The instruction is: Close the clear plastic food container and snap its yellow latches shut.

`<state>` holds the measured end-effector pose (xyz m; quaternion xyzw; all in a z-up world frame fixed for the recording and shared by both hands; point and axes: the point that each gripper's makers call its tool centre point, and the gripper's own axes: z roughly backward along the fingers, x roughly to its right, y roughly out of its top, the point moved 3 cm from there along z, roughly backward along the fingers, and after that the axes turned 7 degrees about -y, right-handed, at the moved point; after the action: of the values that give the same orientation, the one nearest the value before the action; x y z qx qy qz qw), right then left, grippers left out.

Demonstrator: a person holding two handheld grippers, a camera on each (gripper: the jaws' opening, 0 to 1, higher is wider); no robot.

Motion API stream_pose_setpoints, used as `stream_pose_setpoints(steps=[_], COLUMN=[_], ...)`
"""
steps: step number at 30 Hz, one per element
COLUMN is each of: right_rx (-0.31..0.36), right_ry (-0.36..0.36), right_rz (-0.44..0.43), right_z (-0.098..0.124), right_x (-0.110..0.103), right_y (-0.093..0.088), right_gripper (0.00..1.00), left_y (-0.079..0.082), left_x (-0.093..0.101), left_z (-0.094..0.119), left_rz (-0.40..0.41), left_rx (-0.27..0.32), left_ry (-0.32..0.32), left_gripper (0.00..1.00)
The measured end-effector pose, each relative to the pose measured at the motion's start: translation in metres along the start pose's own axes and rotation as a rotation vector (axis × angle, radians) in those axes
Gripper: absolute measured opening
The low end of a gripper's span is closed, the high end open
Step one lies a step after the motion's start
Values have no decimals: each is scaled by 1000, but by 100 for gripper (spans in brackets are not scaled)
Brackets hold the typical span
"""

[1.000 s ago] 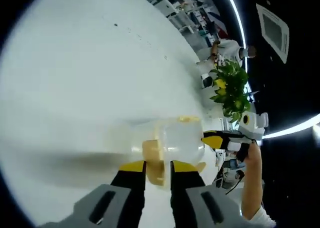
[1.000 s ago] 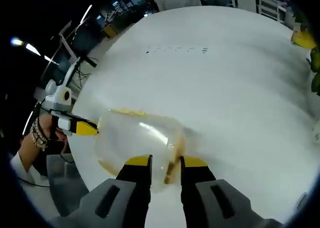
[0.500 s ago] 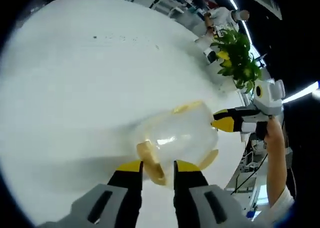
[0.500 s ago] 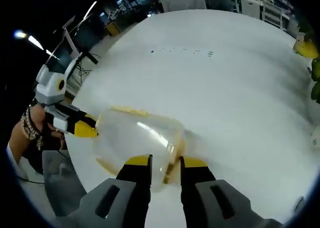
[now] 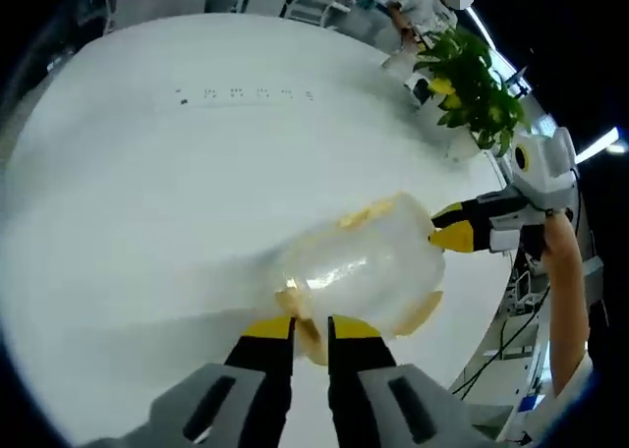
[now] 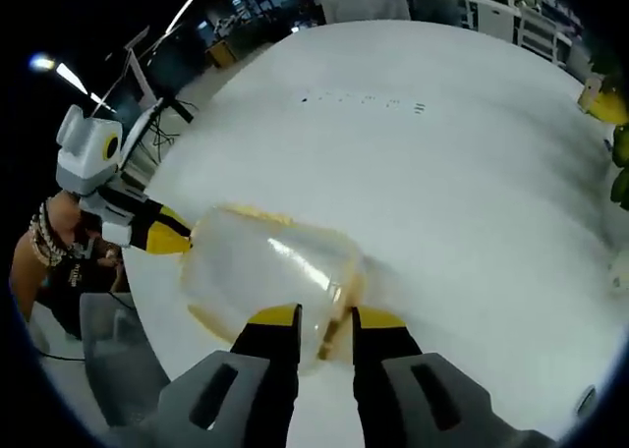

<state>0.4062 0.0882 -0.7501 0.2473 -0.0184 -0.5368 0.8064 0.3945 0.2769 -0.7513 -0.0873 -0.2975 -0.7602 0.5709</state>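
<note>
**Clear container held at both ends over white desk**

Seen in the left gripper view: clear plastic food container (image 5: 359,261) lying on its side just past the left gripper (image 5: 311,332), toward 12 o'clock from the yellow-tipped jaws. Jaws drawn close together, pinched on a yellow latch (image 5: 307,322) at the container's near end. Second yellow latch (image 5: 366,212) visible along the container's far edge, toward 1 o'clock. Right gripper (image 5: 454,234) reaching in from 3 o'clock, yellow tips meeting the container's opposite end, carried by a person's hand (image 5: 553,234) and forearm. White round desk (image 5: 147,193) spread beneath, with a row of small dark marks (image 5: 246,93) near 11 o'clock. Leafy green plant (image 5: 470,84) standing at the desk's edge near 1 o'clock.

Seen in the right gripper view: same container (image 6: 267,276) just ahead of the right gripper (image 6: 325,322), jaws narrowly spaced and clamped on the yellow latch (image 6: 337,315) at the near end. Yellow trim (image 6: 246,215) running along the container's upper rim. Left gripper (image 6: 162,237) pressed to the container's far end from 9 o'clock, held by a hand with a beaded bracelet (image 6: 44,234) on the wrist. Desk (image 6: 442,173) stretching away toward 12 o'clock, dark marks (image 6: 364,102) near its far side. Whether the lid sat fully closed: not discernible through the blur.
</note>
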Motion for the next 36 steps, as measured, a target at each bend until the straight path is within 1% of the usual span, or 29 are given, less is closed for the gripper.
stream_pose_setpoints(steps=[2,4,5,7,10,12,16,21,23,25,29,33,35,36], right_rx=[1,0,-3,-7,-16,-18,-27,-32,-37,-40,-52,-57,-56,-55], right_ry=[0,-1,-1,1,9,16,27,33,37,40,60,73,79,87], right_rz=[-10,-7,-9,-11,-31,-40,-68,-115,-128,-139,-188,-218,-230,-250], right_z=[0,-1,-1,-1,-2,-3,-3,-3,-3,-3,-4,-5,-5,-5], right_x=[0,0,0,0,1,1,1,2,2,2,3,3,3,4], right_y=[0,0,0,0,0,-1,-1,-2,-2,-2,-3,-3,-4,-4], right_gripper=[17,16,16,17,17,17,17,18,18,18,19,20,20,20], left_y=[-1,-1,-2,-2,-4,-4,-4,-5,-6,-7,-7,-7,-7,-7], left_x=[-1,-1,-1,0,-1,-2,-2,-1,1,2,2,2,1,1], left_z=[0,0,0,0,0,-1,-3,-4,-6,-7,-7,-8,-8,-9], left_rz=[35,40,61,58,100,107,171,186,206,202,225,221,236,233], left_rx=[7,6,9,8,17,13,0,-19,-29,-37,-50,-53,-49,-49], left_ry=[-10,-15,-17,-19,-31,-37,-46,-48,-48,-48,-51,-56,-70,-79], left_gripper=[6,5,6,6,6,6,9,11,13,15,15,15,14,14])
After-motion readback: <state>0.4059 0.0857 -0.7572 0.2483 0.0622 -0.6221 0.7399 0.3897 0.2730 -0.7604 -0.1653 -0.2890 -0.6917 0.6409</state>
